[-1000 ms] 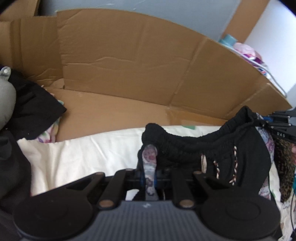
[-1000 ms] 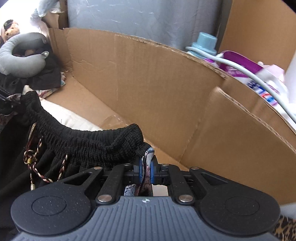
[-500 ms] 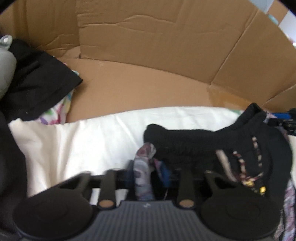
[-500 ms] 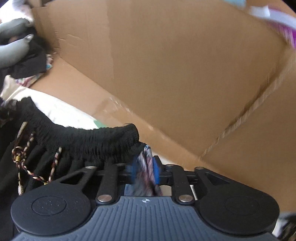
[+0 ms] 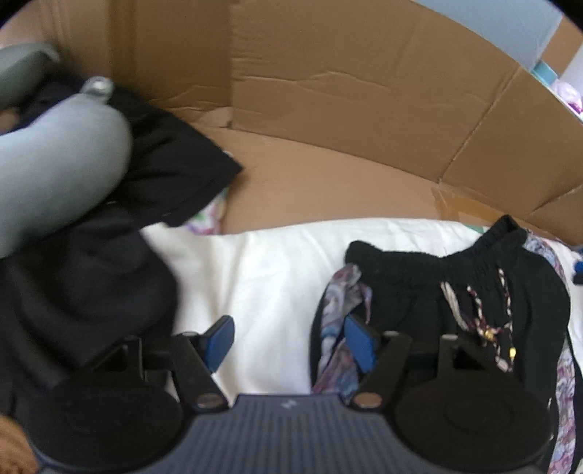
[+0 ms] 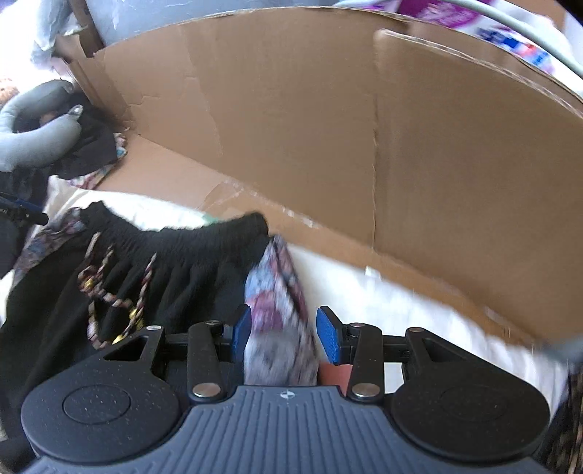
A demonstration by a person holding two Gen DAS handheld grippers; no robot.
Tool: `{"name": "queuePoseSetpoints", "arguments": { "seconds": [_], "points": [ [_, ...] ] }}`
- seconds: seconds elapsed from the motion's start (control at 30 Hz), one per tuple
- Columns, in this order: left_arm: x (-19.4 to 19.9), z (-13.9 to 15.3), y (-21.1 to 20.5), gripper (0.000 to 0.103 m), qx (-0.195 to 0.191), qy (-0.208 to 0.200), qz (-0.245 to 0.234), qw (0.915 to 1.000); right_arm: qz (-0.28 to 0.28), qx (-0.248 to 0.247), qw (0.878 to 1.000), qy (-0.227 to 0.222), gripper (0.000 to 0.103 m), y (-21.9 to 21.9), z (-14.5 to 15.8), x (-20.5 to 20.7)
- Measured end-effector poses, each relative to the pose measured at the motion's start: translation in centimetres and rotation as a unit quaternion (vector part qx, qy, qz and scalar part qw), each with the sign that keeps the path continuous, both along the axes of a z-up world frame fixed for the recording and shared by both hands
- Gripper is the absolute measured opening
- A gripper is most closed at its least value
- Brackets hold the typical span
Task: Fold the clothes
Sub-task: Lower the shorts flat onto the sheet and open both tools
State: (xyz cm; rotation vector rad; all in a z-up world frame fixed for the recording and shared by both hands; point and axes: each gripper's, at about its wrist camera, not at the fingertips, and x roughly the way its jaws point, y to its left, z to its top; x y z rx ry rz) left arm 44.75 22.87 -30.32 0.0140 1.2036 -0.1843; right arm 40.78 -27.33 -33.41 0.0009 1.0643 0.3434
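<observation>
A black garment (image 5: 419, 277) with an elastic waistband, a braided drawstring (image 5: 488, 313) and patterned side fabric lies on the white bedding (image 5: 273, 273). My left gripper (image 5: 289, 339) is opening wide. The garment's patterned corner (image 5: 342, 291) drapes against its right pad (image 5: 359, 341), and only bedding lies between the pads. The same garment (image 6: 175, 262) fills the left of the right wrist view. My right gripper (image 6: 286, 333) is opening with the patterned corner (image 6: 277, 310) loose between its pads. The right pad (image 6: 329, 339) stands apart from the cloth.
Tall cardboard walls (image 5: 364, 102) (image 6: 328, 127) close in the far side. A grey neck pillow (image 5: 54, 153) (image 6: 32, 142) rests on dark clothes (image 5: 167, 171) at the left. A bottle with a purple label (image 6: 455, 14) stands behind the cardboard.
Both grippers went from shut on the waistband corners to open and let the garment go. The waistband sank onto the bedding, and both cameras tipped further down.
</observation>
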Motion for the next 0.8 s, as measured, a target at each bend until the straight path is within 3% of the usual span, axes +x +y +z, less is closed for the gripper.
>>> {"name": "queuePoseSetpoints", "arguments": {
  "seconds": [0.27, 0.5, 0.8],
  "points": [
    [-5.2, 1.0, 1.2, 0.07, 0.016, -0.022, 0.012, 0.9996, -0.005, 0.017, 1.0, 0.018, 0.047, -0.6, 1.0, -9.3],
    [-11.9, -1.2, -0.5, 0.07, 0.014, -0.014, -0.046, 0.9987, 0.009, 0.02, 0.999, 0.048, 0.047, -0.2, -0.9, -18.0],
    [-18.2, -2.0, -1.0, 0.07, 0.012, 0.001, -0.041, 0.9991, -0.053, 0.034, 0.996, 0.059, 0.047, -2.1, -1.6, -24.3]
  ]
}}
